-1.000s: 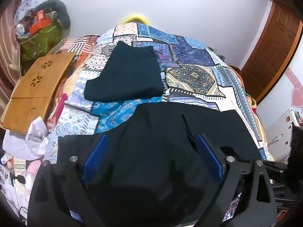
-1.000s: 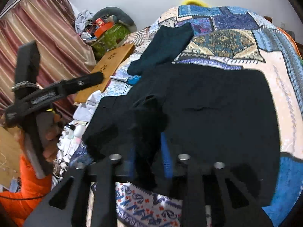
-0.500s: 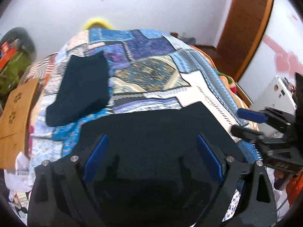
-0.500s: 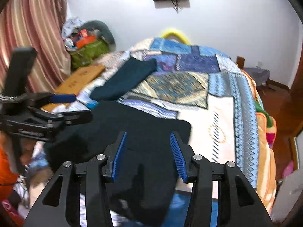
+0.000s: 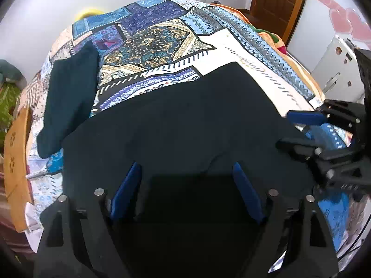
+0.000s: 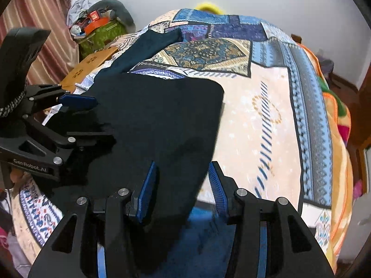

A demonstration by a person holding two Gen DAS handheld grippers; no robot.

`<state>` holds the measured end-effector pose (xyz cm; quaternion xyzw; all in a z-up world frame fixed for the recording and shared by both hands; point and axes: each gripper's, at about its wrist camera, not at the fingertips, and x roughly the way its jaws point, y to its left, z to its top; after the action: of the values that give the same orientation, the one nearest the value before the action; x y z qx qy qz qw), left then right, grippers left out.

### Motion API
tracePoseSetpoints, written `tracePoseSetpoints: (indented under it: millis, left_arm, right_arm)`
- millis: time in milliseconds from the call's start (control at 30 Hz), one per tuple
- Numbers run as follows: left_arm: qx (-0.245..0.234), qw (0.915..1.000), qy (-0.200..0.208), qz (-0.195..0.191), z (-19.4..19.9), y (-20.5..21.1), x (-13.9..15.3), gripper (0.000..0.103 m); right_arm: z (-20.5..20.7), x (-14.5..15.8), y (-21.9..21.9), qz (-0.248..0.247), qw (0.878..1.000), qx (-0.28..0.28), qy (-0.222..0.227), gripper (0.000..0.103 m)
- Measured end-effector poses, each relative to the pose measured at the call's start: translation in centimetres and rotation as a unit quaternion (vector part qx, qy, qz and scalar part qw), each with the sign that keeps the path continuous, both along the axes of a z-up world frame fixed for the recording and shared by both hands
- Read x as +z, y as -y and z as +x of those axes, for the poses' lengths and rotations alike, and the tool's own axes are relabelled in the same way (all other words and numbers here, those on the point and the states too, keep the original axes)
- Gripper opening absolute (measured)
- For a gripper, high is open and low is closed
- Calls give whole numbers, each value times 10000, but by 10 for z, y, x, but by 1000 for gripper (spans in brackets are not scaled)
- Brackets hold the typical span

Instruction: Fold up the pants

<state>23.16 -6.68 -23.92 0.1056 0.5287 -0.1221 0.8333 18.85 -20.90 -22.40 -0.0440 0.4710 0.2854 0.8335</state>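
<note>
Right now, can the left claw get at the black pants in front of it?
Probably yes: the left claw is open right over the black pants, nothing between them; the right claw is off to the side.

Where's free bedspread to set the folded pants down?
Bare: the cream panel right of the black pants, and the blue paisley patch beyond them. Crowded: left edge, with the folded dark teal garment and wooden board.

A lived-in home bedroom: a bed (image 5: 231, 46) under a patchwork-print bedspread (image 6: 266, 106), striped curtains (image 6: 39, 14), a wooden door (image 5: 278, 2) and a cluttered green bag (image 6: 102, 32) (heart decals (image 5: 347, 20) on one wall).
</note>
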Motion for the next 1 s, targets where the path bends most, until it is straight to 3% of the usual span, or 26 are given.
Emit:
tracePoseSetpoints:
  millis: [67, 267, 400, 633, 800, 1000]
  left_arm:
    - [81, 9998, 86, 136, -4, -5, 1, 93]
    - [584, 9982, 146, -81, -24, -41, 9, 93]
    - [847, 9959, 314, -27, -42, -66, 22, 93]
    - [1608, 9841, 756, -9, -70, -120, 55, 93]
    - [2416, 9660, 745, -544, -91, -181, 61, 96]
    - [3407, 9306, 94, -1334, -120, -257, 25, 96]
  right_arm:
    - [-3, 1, 3, -41, 10000, -36, 22, 43]
    - [-13, 12, 11, -162, 9996, -216, 49, 43]
    - [-21, 31, 11, -232, 9986, -266, 385, 43]
    - [-29, 68, -6, 78, 9964, -212, 812, 48]
    - [-34, 88, -36, 427, 9935, 22, 1054, 48]
    - [-36, 86, -84, 719, 9921, 489, 907, 49]
